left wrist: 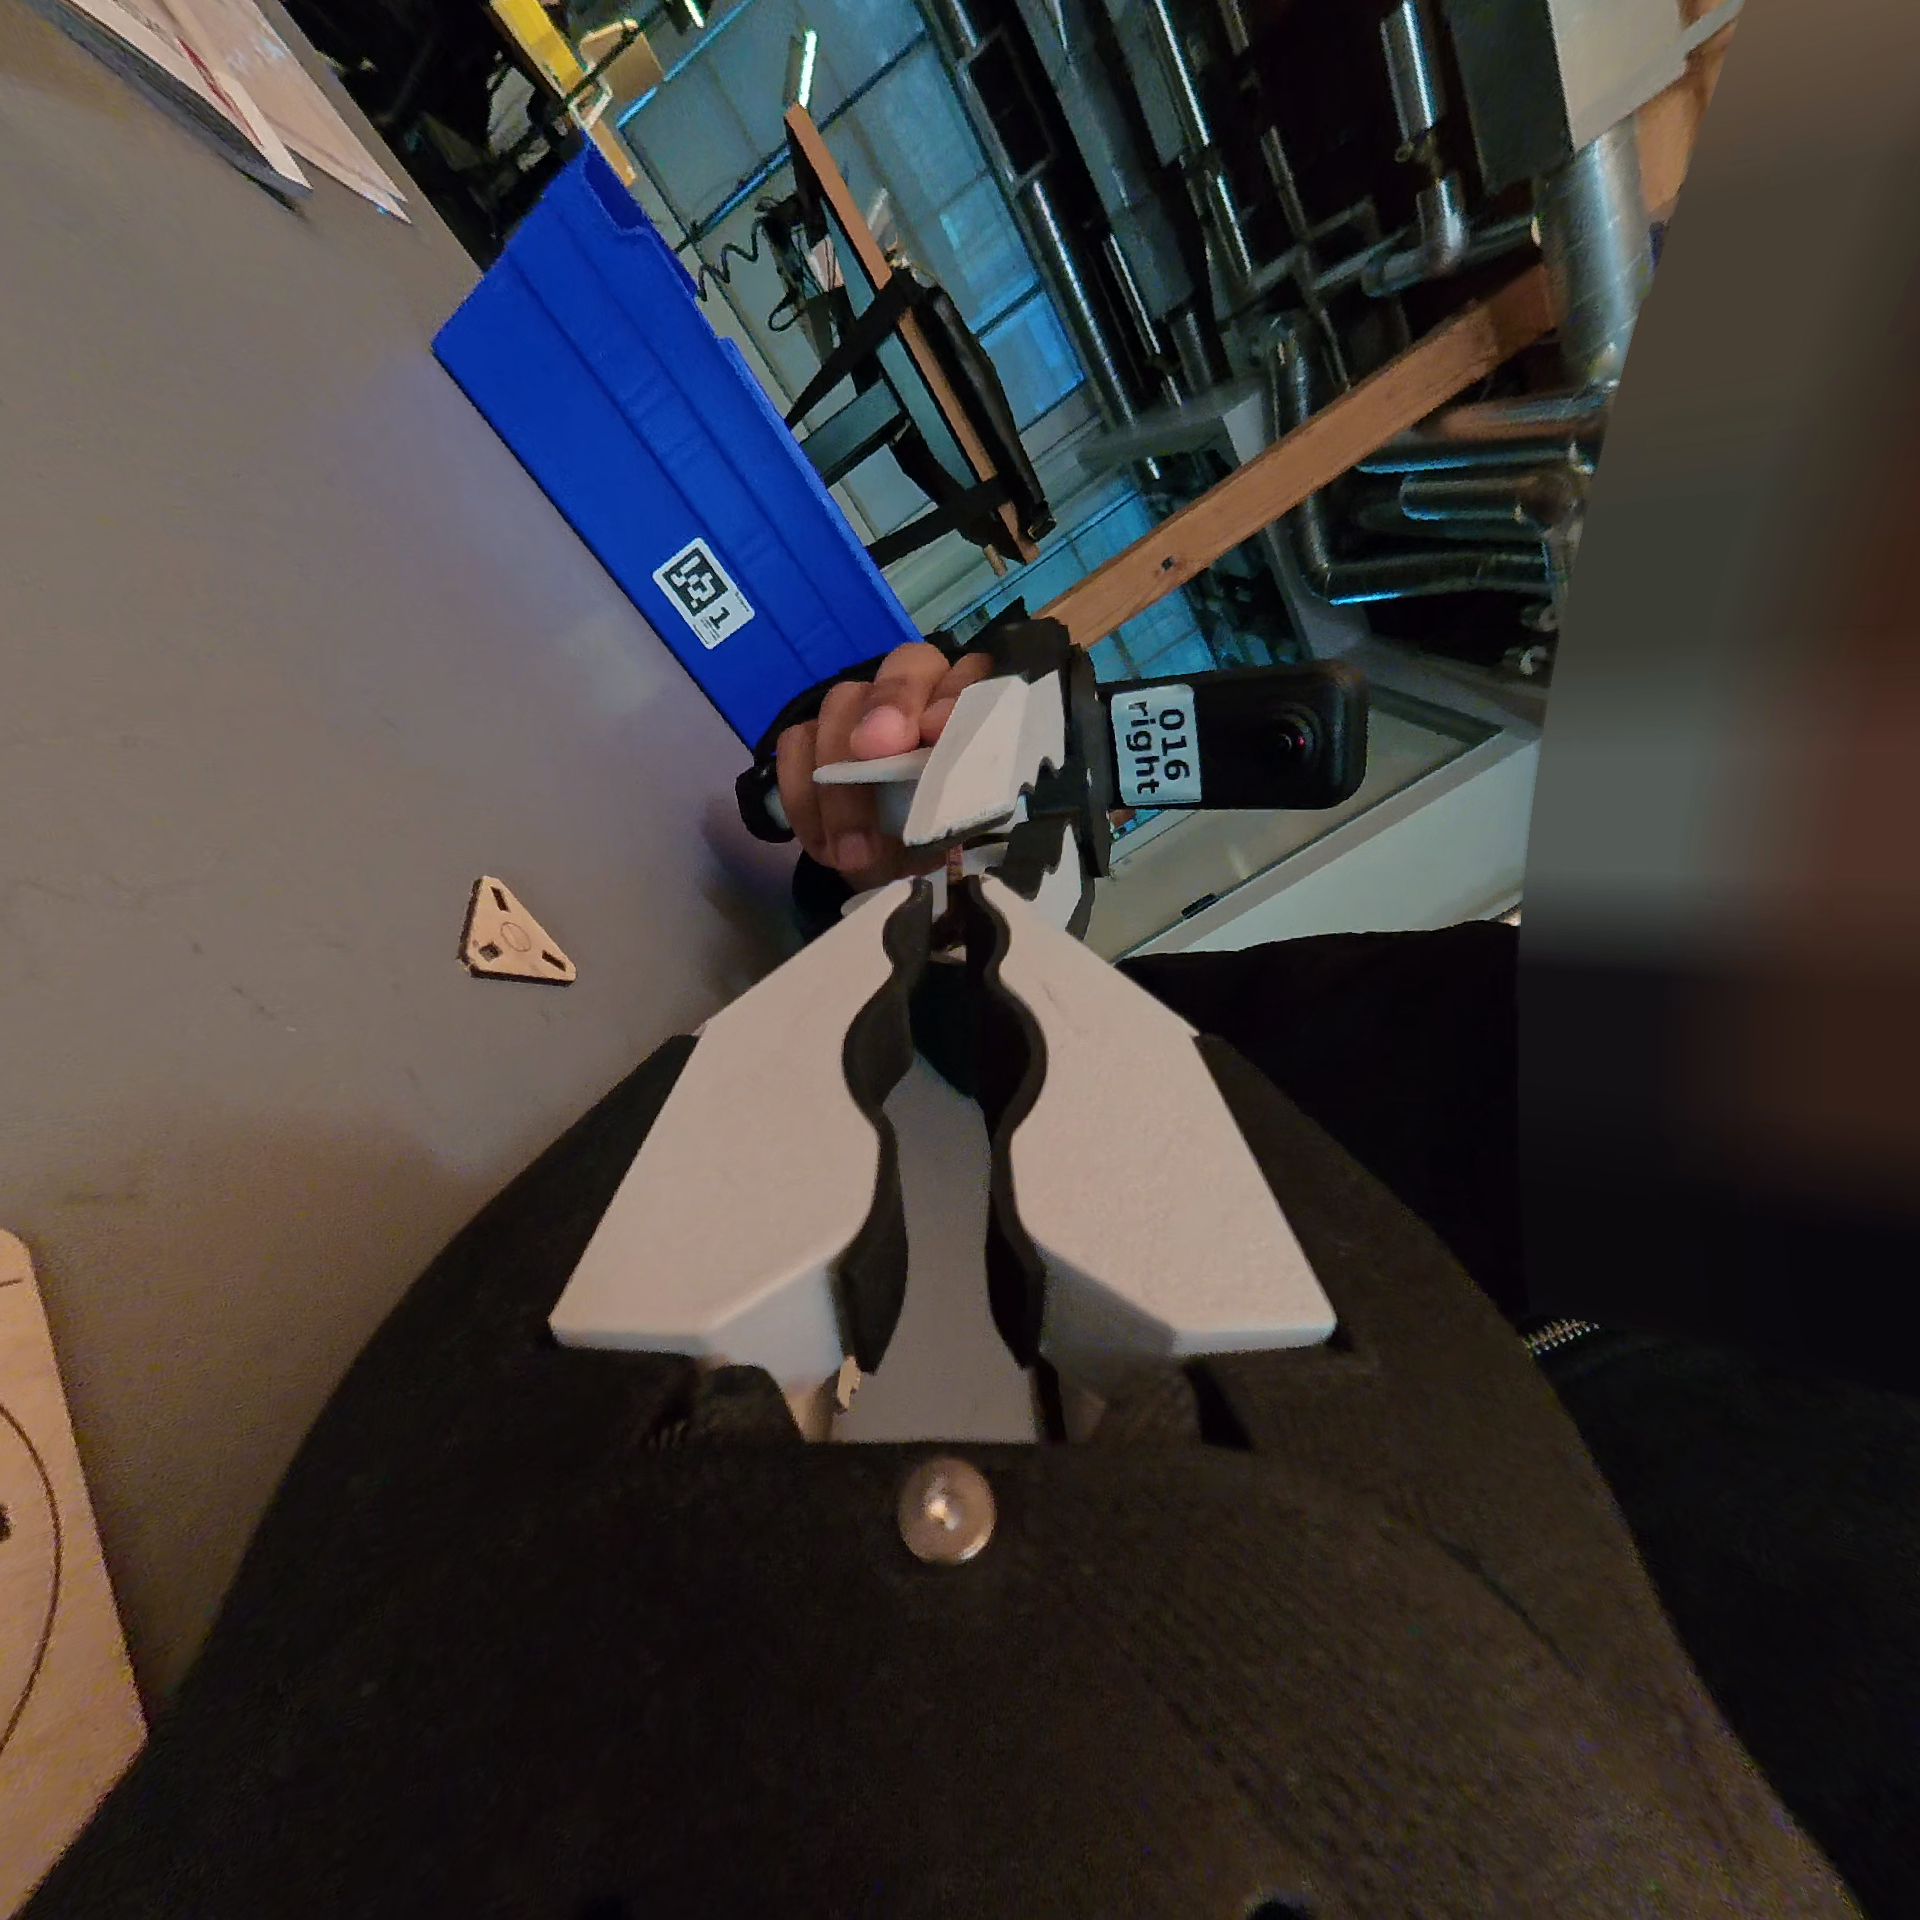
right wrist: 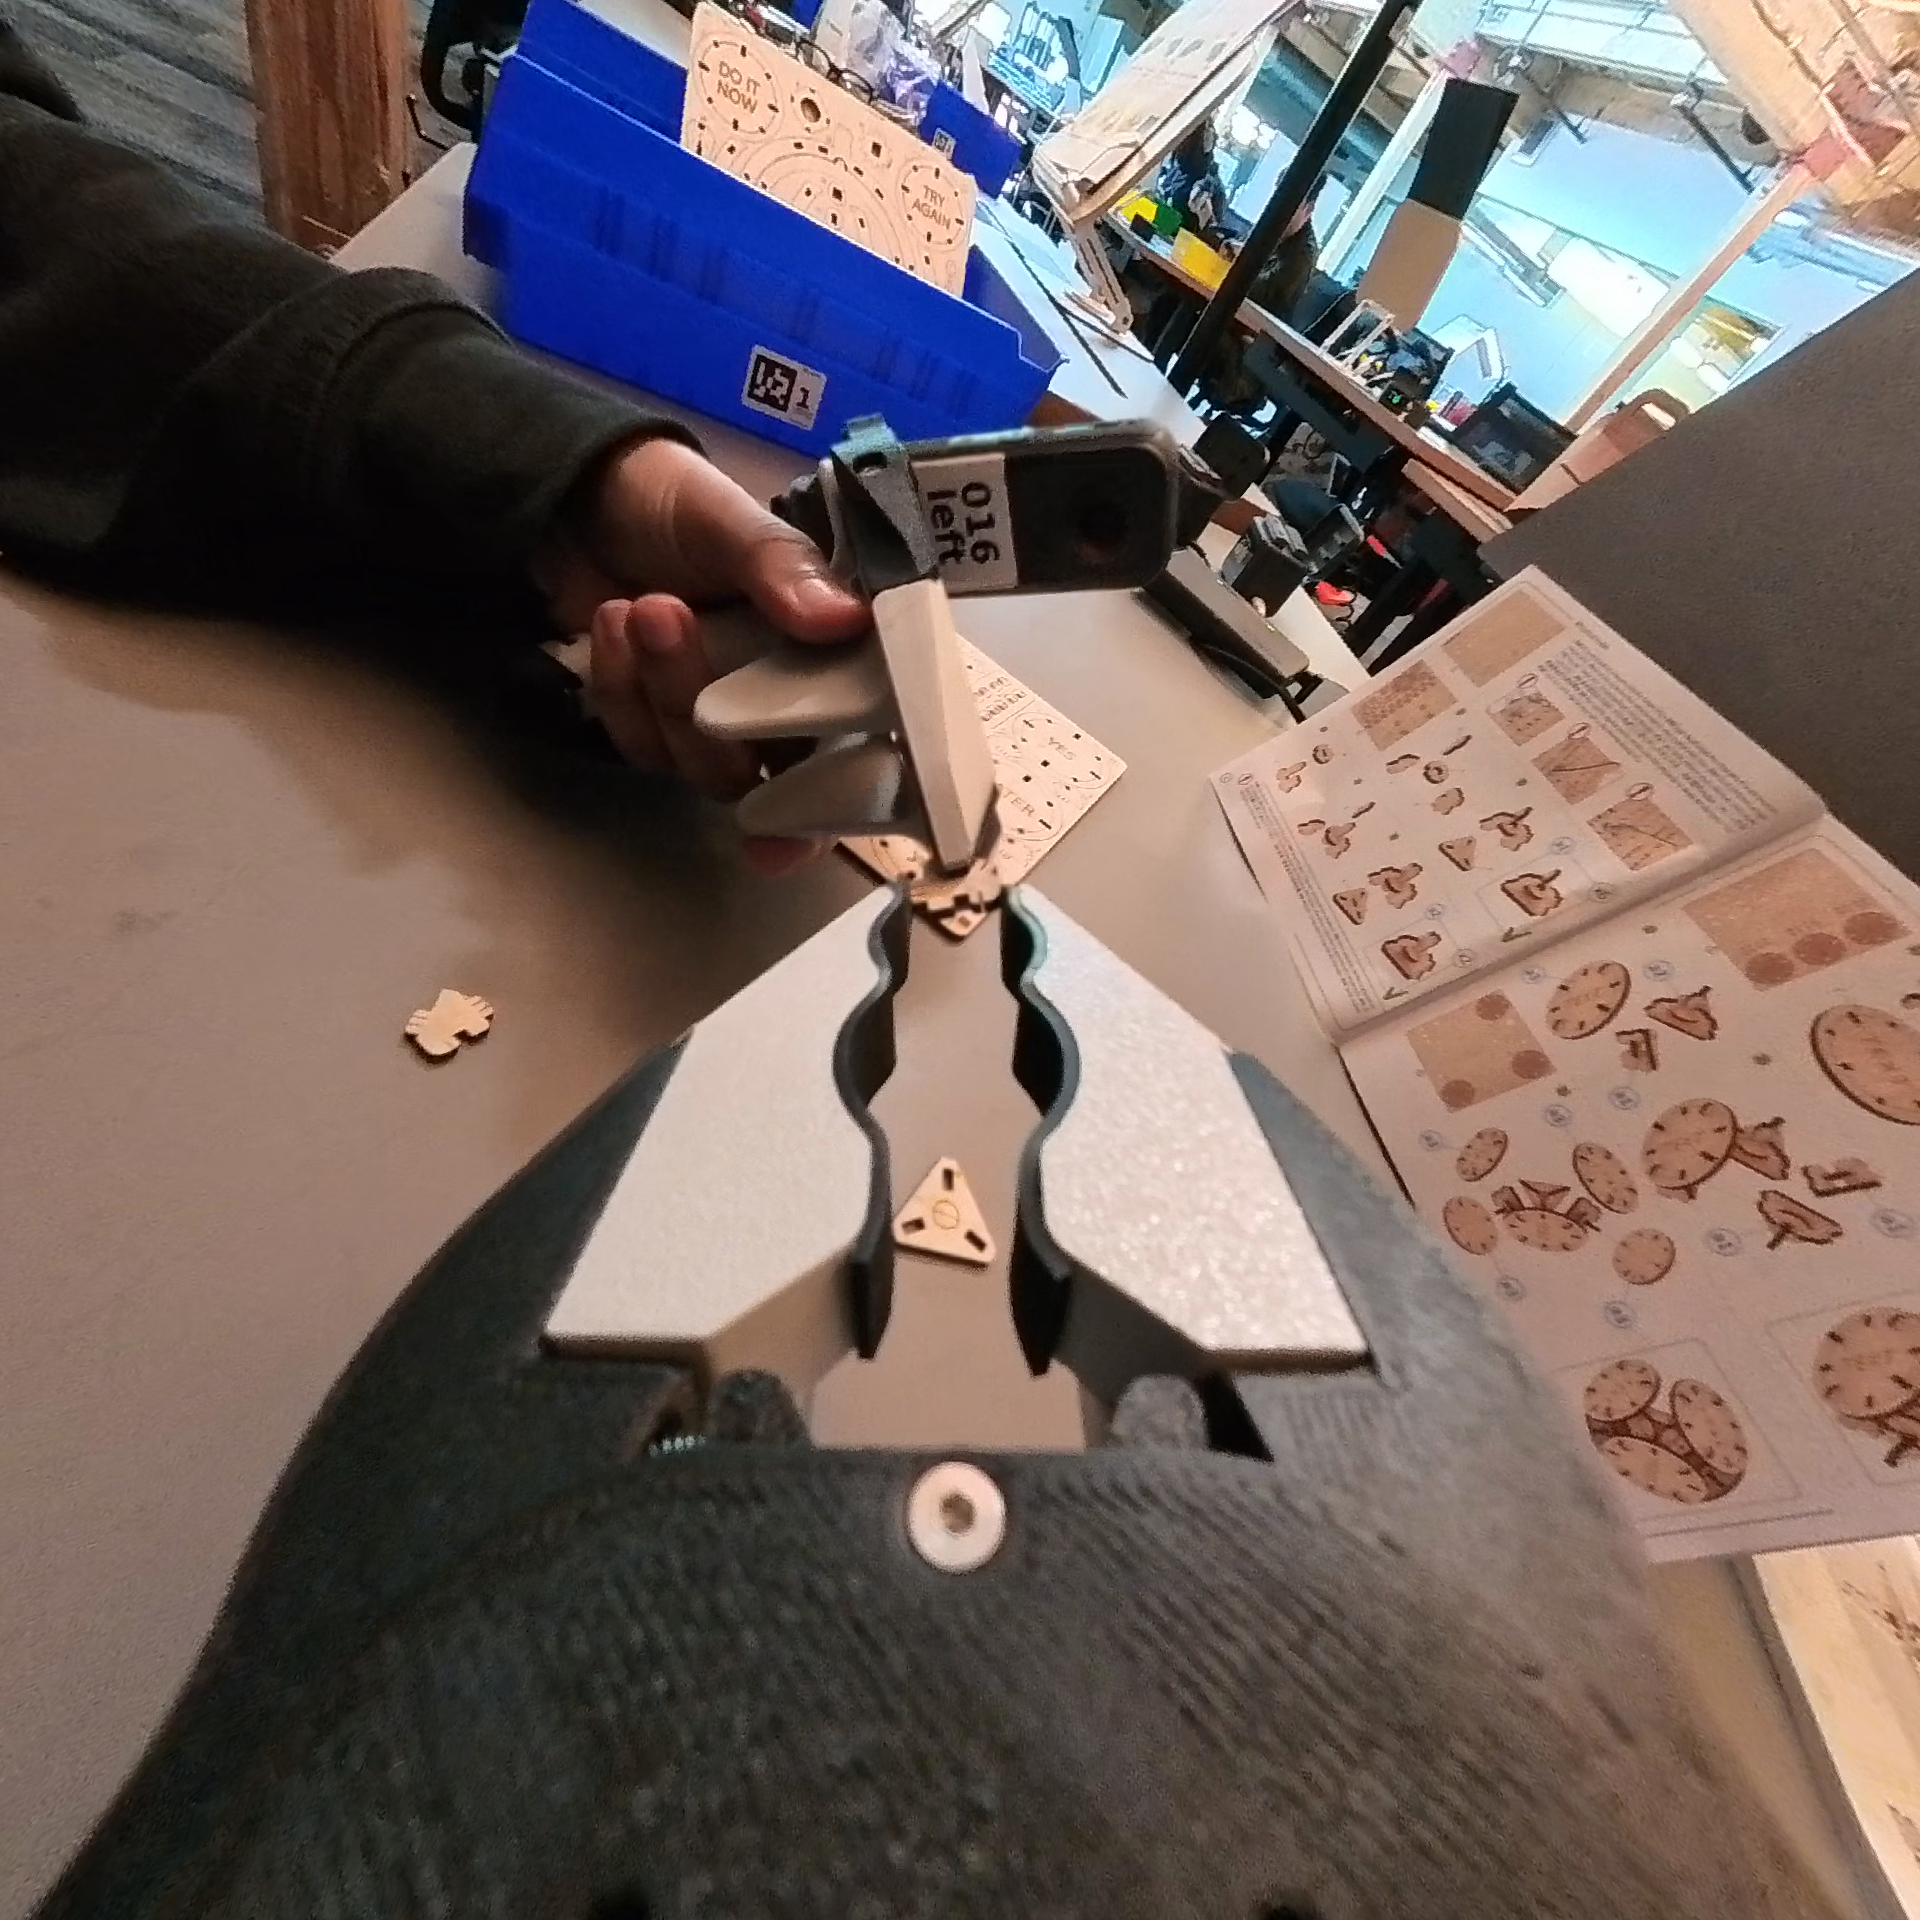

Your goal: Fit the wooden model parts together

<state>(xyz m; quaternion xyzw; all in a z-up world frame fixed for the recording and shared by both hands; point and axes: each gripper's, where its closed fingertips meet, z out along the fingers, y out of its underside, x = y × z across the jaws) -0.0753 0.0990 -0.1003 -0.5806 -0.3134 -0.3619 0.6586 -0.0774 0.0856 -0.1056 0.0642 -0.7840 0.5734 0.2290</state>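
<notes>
My left gripper is shut on a thin wooden piece, seen edge-on between its tips, above the grey table. In the right wrist view the left gripper comes down from above onto a small notched wooden piece. My right gripper is shut on that piece across its width. The two grippers meet tip to tip; the right gripper also shows in the left wrist view. Whether both hold one piece or two joined ones I cannot tell. A wooden triangle lies on the table under the right fingers and shows in the left wrist view.
A blue bin holding a wooden sheet stands at the table's far side. An open instruction booklet lies right. A flat wooden sheet lies behind the grippers, a small loose wooden piece left. A person's dark sleeve reaches in. The tips of both grippers are at nearly the same place. The wooden triangle is about 10 cm from both grippers' fingertips. Seen from the left wrist view as well.
</notes>
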